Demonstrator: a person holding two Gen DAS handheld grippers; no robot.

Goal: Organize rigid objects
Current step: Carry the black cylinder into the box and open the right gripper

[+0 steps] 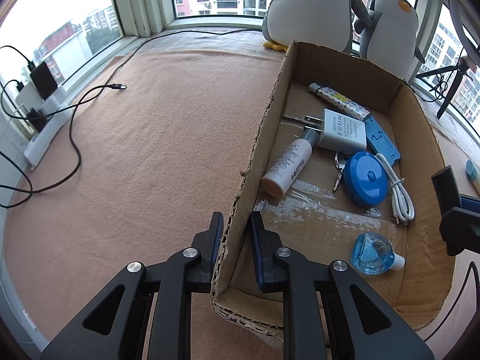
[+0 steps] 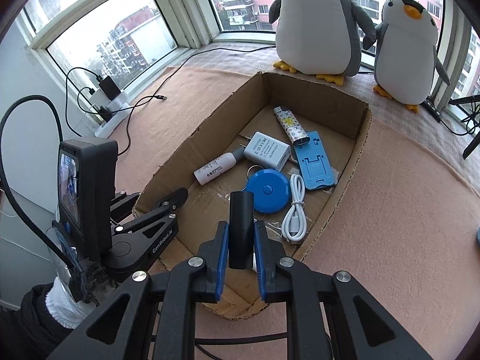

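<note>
My left tool straddles the near left wall of the cardboard box, one blue pad outside and one inside; the outer pad lies against the torn edge, the inner one shows a gap, so I cannot tell whether it is truly clamped. My right tool is clenched on a black cylinder, held upright between the pads above the near end of the box.

The box sits on the pink felt-covered counter, open at the top. Inside it, from the far end: a patterned lighter lying aslant, its lower end resting on a blue folding phone stand; a white plug adapter with its prongs pointing to the left wall; a small white bottle on its side, its grey cap tucked under the adapter; a round blue tape measure with a key ring showing at its far edge; a coiled white cable just beside the tape measure. In the left wrist view a small clear blue bottle with a white cap lies alone near the near end of the box floor.

Behind the box stand two plush penguins at the window. A black cable trails over the counter on the left, well apart from the box.
</note>
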